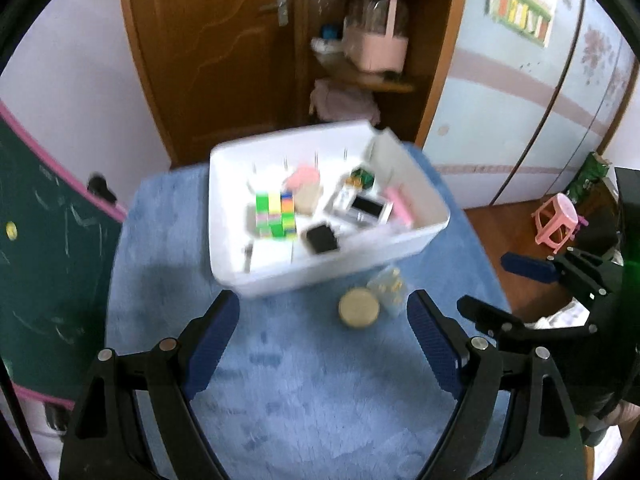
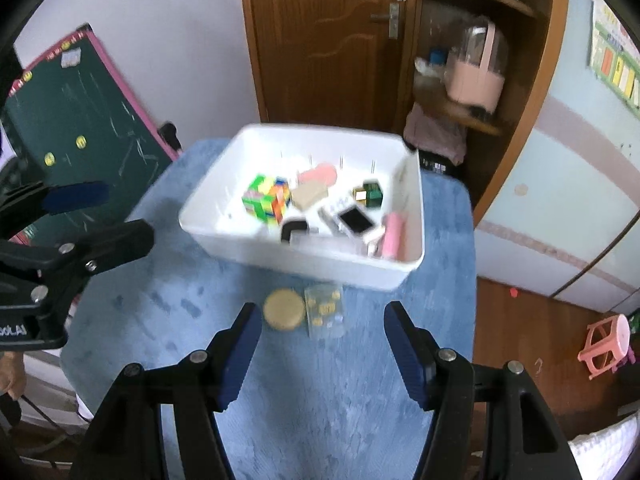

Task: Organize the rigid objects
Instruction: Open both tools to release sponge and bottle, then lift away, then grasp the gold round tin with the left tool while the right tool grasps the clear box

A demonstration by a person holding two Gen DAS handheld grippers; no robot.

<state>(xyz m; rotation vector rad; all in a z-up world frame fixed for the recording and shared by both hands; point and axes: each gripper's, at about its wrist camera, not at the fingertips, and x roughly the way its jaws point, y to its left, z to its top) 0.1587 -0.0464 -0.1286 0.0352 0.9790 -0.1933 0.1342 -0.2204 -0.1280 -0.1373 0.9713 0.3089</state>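
On the blue counter (image 2: 320, 400), just before the near wall of the white bin (image 2: 304, 258), I see a round tin (image 2: 284, 308) and a clear packet (image 2: 325, 312) touching side by side. Both lie ahead of my right gripper (image 2: 320, 354), the nearer one, its jaws spread and empty. My left gripper (image 1: 322, 340) is spread and empty too.

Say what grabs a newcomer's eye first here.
The white bin in the middle of the blue cloth, crammed with small things, above all the bright multicoloured cube at its left. In front of the bin, on the cloth, lie a round tan lid and a clear packet, between the open claw tips.
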